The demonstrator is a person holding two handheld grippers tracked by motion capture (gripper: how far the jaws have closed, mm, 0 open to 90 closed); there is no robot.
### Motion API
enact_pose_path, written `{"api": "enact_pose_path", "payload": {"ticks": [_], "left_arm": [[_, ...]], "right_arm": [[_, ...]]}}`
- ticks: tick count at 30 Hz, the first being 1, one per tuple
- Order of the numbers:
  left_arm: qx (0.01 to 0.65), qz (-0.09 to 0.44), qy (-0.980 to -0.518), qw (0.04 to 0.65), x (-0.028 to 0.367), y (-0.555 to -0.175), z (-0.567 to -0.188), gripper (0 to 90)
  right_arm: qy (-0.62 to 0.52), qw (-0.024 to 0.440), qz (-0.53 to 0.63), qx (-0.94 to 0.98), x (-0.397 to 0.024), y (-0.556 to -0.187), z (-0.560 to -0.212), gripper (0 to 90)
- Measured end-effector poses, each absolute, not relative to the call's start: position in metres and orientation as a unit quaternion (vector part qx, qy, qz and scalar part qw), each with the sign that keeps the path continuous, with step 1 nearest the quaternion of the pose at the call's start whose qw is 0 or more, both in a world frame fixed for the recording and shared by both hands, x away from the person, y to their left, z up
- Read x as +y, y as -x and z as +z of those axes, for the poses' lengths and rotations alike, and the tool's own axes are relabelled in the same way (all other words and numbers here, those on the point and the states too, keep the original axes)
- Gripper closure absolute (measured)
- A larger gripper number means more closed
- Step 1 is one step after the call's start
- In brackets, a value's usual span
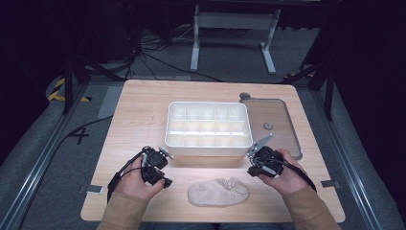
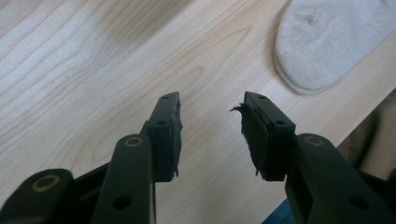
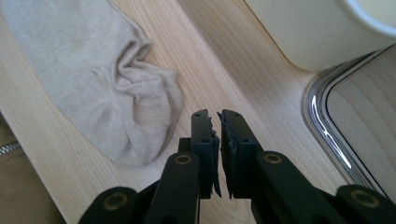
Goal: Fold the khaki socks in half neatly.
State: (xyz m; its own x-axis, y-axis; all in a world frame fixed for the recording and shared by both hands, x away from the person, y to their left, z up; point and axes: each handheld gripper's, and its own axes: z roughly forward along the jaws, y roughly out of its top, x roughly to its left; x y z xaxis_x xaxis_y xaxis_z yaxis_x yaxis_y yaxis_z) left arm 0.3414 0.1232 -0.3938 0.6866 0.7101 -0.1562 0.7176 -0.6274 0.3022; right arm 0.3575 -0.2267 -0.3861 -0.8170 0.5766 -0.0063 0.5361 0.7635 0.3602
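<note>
A person sits at a wooden table [image 1: 139, 110] with a two-jaw claw in each hand, and a beige sock [image 1: 218, 192] lies flat between the two claws, near the table's front edge. The left gripper [image 2: 211, 133] hovers over bare wood with its jaws spread wide and nothing between them; the sock [image 2: 334, 39] lies ahead of it and off to its right, well clear of the pads. The right gripper [image 3: 218, 149] has its jaws almost closed, a thin gap left, gripping nothing; the sock [image 3: 100, 88] lies just to its left, its bunched cuff end nearest the jaw tips. This looks like the approach before a first grasp (neither claw touches the fabric). The next move likely calls for the right claw to open, swing left and come down on the cuff. Beyond both claws stands a white divided organiser box [image 1: 208, 128], its many small compartments all apparently empty. Beside the right claw, to its far side, lies the box's clear lid [image 1: 282, 132], flat on the table, with a small round object resting on it.
</note>
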Motion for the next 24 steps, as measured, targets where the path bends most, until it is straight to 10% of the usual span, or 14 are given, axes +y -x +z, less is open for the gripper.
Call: {"api": "enact_pose_path", "payload": {"ticks": [24], "left_arm": [[0.391,-0.045,-0.894,0.216,0.095,-0.327,-0.387,66.4]], "right_arm": [[-0.244,0.033,0.234,0.941,-0.201,-0.339,-0.388,89.7]]}}
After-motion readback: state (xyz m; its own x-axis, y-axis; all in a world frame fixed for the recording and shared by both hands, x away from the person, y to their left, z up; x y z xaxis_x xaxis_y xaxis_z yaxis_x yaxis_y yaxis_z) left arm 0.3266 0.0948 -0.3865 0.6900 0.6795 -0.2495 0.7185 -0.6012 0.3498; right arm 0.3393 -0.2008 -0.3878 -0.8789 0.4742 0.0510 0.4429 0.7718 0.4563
